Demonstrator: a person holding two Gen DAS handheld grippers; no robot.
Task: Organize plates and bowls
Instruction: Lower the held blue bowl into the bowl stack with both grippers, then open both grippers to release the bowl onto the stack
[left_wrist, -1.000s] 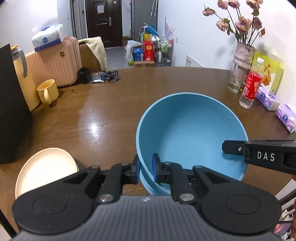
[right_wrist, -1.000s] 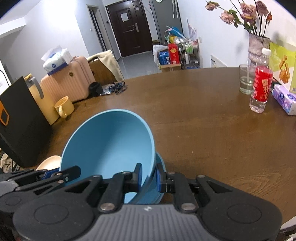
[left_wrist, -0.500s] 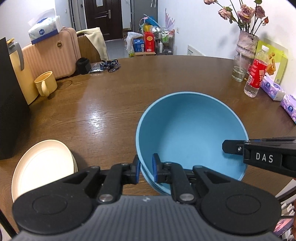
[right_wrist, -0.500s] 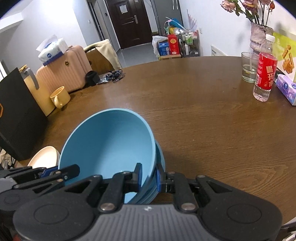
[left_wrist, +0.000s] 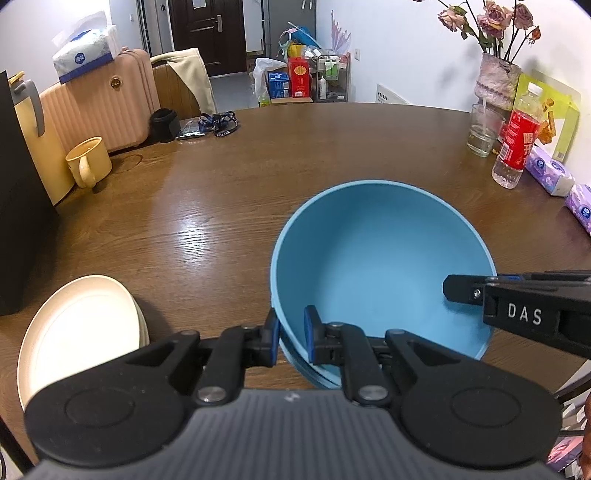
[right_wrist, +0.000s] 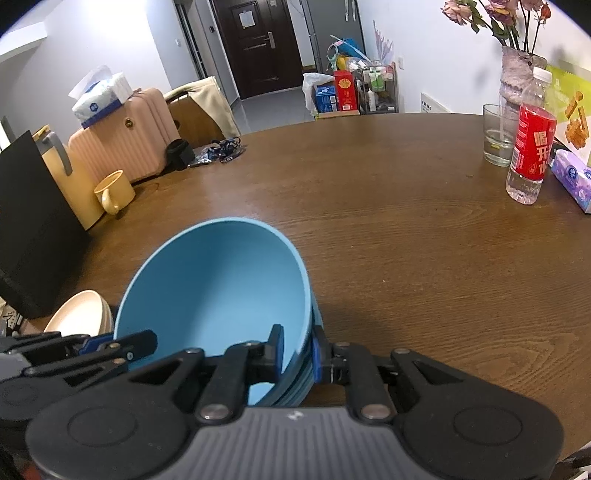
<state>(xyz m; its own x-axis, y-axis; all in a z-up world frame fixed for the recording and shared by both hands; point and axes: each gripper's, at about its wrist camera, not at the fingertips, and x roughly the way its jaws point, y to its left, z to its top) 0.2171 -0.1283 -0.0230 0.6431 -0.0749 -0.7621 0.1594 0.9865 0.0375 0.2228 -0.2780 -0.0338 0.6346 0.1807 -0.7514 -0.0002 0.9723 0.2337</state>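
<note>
Blue bowl (left_wrist: 380, 258), smooth, empty inside

Bright, even indoor light; glare streaks the table (left_wrist: 192, 229) ahead of the tongs; fisheye edges bend; sharp focus.

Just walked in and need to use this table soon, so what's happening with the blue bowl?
A person has a hand-held gripper in each hand, both clamped on the rim of the blue bowl: the left hand-held gripper on one side, the right hand-held gripper on the opposite side. The bowl sits on what look like more blue bowls on the wooden table. Cream plates lie stacked beside them.
</note>
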